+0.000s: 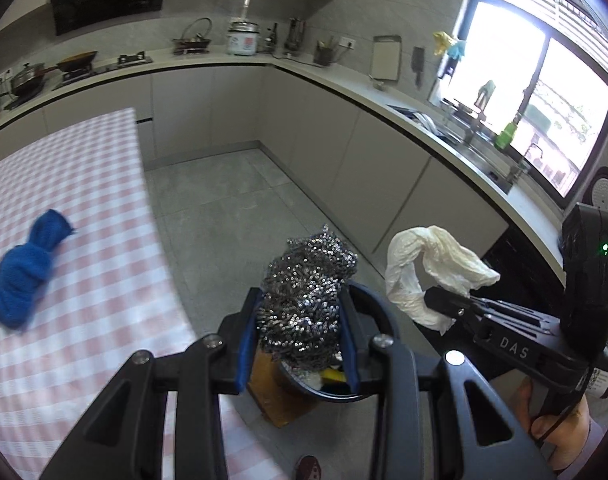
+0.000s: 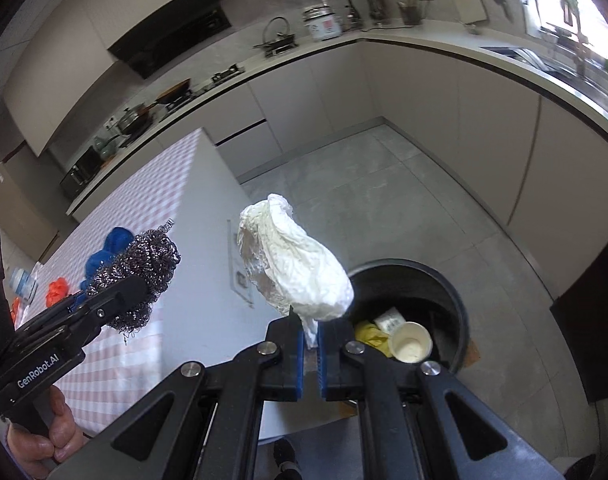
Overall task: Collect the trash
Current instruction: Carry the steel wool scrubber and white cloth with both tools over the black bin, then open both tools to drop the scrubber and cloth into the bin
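My left gripper is shut on a steel wool scrubber and holds it above the dark round trash bin on the floor. The scrubber also shows in the right wrist view. My right gripper is shut on a crumpled white plastic bag, held beside and above the bin. The bag also shows in the left wrist view. The bin holds a paper cup and yellow trash.
A table with a pink checked cloth stands at the left, with a blue cloth on it. Orange items lie further along it. Kitchen counters wrap around the grey tiled floor. A sink is under the window.
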The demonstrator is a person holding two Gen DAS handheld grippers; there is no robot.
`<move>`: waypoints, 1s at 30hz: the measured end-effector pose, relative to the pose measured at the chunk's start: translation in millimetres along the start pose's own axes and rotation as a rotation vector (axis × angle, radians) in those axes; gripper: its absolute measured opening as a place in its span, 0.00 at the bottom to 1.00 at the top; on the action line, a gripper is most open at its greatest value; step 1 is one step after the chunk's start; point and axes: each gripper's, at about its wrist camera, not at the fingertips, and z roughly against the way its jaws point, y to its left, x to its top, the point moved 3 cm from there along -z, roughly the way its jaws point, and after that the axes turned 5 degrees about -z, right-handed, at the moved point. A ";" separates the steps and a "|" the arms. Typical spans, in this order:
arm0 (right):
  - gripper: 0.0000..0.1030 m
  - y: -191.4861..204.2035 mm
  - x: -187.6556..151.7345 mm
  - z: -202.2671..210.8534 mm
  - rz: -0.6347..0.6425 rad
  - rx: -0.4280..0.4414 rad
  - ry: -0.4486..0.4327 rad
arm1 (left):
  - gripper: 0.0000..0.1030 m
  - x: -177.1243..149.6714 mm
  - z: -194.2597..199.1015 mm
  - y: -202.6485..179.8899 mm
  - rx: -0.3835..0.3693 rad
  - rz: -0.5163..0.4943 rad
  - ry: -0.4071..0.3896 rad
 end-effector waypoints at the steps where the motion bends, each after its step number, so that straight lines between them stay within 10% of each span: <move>1: 0.05 -10.6 -0.4 0.4 -0.010 -0.012 0.003 | 0.35 0.7 -7.5 -10.1 -0.012 -0.006 0.010; 30: 0.09 -132.4 -6.5 -129.5 -0.004 -0.043 0.226 | 0.47 -58.1 -153.7 -53.9 0.072 0.162 0.277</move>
